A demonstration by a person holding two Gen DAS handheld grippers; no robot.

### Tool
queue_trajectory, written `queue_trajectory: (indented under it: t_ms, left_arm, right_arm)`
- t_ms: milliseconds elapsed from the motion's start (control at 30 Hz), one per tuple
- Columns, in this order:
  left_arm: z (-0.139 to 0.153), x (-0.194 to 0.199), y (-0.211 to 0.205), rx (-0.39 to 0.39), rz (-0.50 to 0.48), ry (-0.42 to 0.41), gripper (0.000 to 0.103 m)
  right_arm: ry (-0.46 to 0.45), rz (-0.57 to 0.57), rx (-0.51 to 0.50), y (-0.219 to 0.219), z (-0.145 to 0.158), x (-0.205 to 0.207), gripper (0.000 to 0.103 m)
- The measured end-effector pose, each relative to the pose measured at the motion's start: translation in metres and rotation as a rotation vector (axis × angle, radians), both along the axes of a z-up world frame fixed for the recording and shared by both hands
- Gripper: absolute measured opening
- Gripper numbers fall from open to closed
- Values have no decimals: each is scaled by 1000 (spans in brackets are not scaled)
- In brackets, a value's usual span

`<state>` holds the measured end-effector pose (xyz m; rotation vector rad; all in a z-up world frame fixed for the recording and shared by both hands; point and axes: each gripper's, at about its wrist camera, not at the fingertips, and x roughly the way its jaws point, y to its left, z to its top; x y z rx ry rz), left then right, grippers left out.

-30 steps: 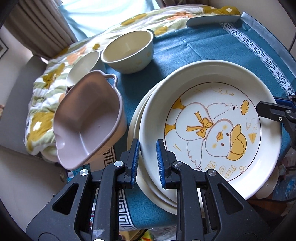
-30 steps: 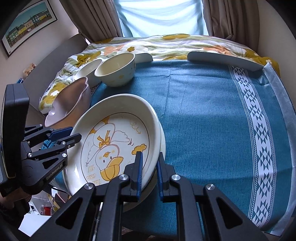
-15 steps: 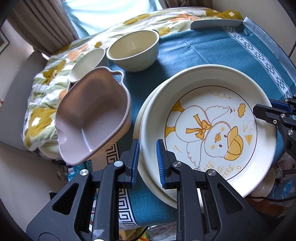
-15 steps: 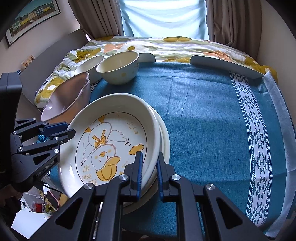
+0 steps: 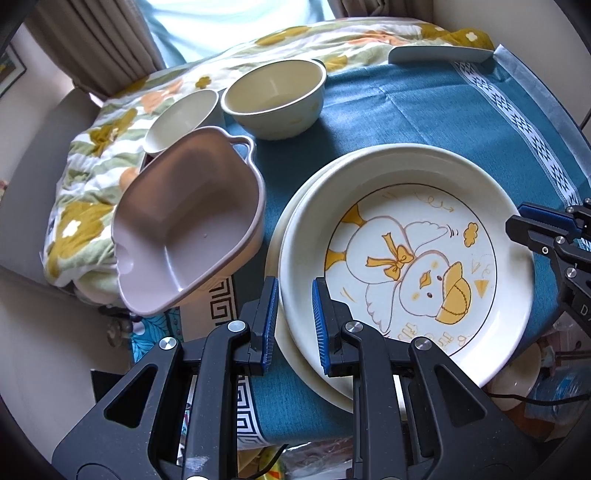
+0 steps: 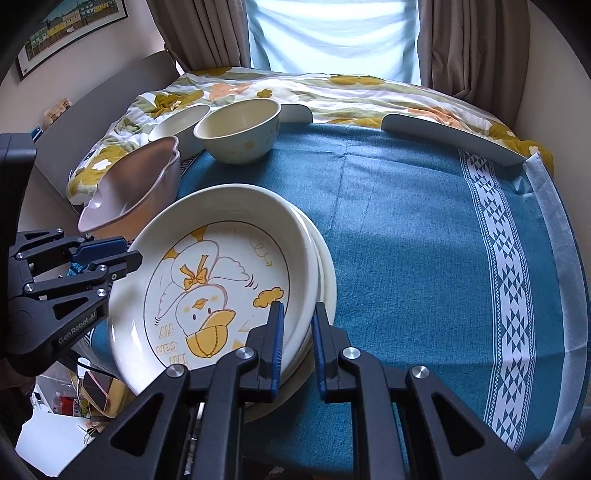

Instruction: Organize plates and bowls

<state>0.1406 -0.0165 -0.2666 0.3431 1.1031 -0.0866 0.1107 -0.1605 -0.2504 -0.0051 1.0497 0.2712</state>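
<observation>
I have both tools pinching the duck plate: left tool [image 5: 294,317] on one rim, right tool [image 6: 297,334] opposite. It sits on the plates [image 6: 327,280] at the tabletop [image 6: 424,240] edge.

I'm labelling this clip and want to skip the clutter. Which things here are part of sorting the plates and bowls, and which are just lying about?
Part of the job:
duck plate, gripped at opposite rims by left gripper and right gripper
plain plates beneath
pinkish handled dish
cream bowl
small white bowl

Lying about:
floral quilt
blue tablecloth
curtains
framed picture
</observation>
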Motion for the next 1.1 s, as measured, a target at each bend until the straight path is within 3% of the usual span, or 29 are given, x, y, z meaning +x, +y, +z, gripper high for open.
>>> queue_trajectory:
  t_ms: [400, 600, 667, 733, 767, 833, 900, 967, 1100]
  left_arm:
    - [6, -1, -2, -8, 43, 0, 17]
    - [51, -7, 11, -120, 108, -74, 17]
    - [72, -10, 20, -179, 143, -107, 33]
    - [92, -14, 31, -227, 196, -154, 86]
    - [100, -17, 37, -243, 217, -183, 93]
    - [118, -24, 49, -281, 248, -245, 97]
    - [126, -27, 65, -306, 281, -264, 99]
    - [129, -26, 88, -347, 324, -265, 99]
    - [120, -29, 139, -423, 432, -222, 99]
  right_arm:
    - [-4, 29, 46, -8, 4, 0, 13]
    - [-65, 44, 103, -20, 40, 6, 13]
    - [-70, 69, 144, -22, 56, 13, 13]
    - [-80, 103, 175, -22, 72, 19, 14]
    - [-90, 121, 179, -20, 80, 22, 16]
    - [-121, 166, 187, -16, 95, 28, 36]
    - [-141, 220, 214, -10, 107, 36, 98]
    - [-173, 259, 240, -2, 117, 43, 103]
    - [-87, 328, 186, 30, 116, 62, 103]
